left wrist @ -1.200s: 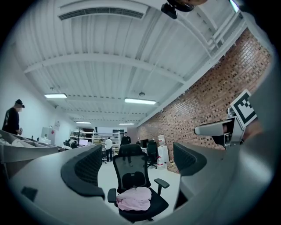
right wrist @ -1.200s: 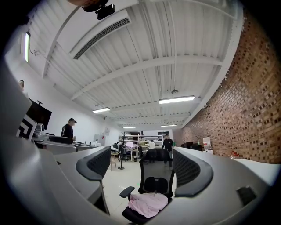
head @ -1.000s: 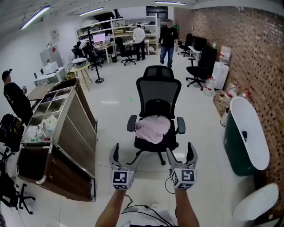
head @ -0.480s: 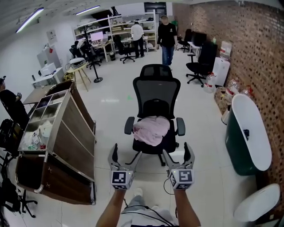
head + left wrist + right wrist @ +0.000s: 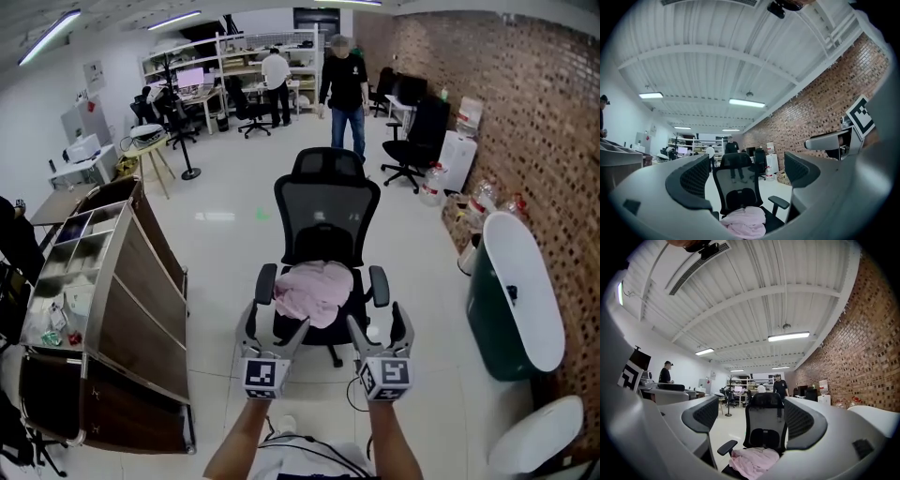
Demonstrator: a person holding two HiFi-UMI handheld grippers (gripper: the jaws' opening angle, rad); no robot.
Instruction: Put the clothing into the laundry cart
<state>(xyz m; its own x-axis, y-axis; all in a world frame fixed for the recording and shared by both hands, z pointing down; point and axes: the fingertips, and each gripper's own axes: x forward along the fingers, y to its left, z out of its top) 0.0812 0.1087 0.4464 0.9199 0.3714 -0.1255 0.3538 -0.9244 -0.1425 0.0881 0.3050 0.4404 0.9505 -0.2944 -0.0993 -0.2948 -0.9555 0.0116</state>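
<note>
Pink garment (image 5: 315,290) lies heaped on the seat of a black chair (image 5: 326,201), spilling toward the front edge. Left gripper (image 5: 273,325) and right gripper (image 5: 379,325) are held level, side by side, just short of the seat. Both jaws are wide with nothing between the pads; the garment is ahead. A green tub (image 5: 497,323) stands at right, possibly the cart. A person (image 5: 343,89) stands beyond the chair.
</note>
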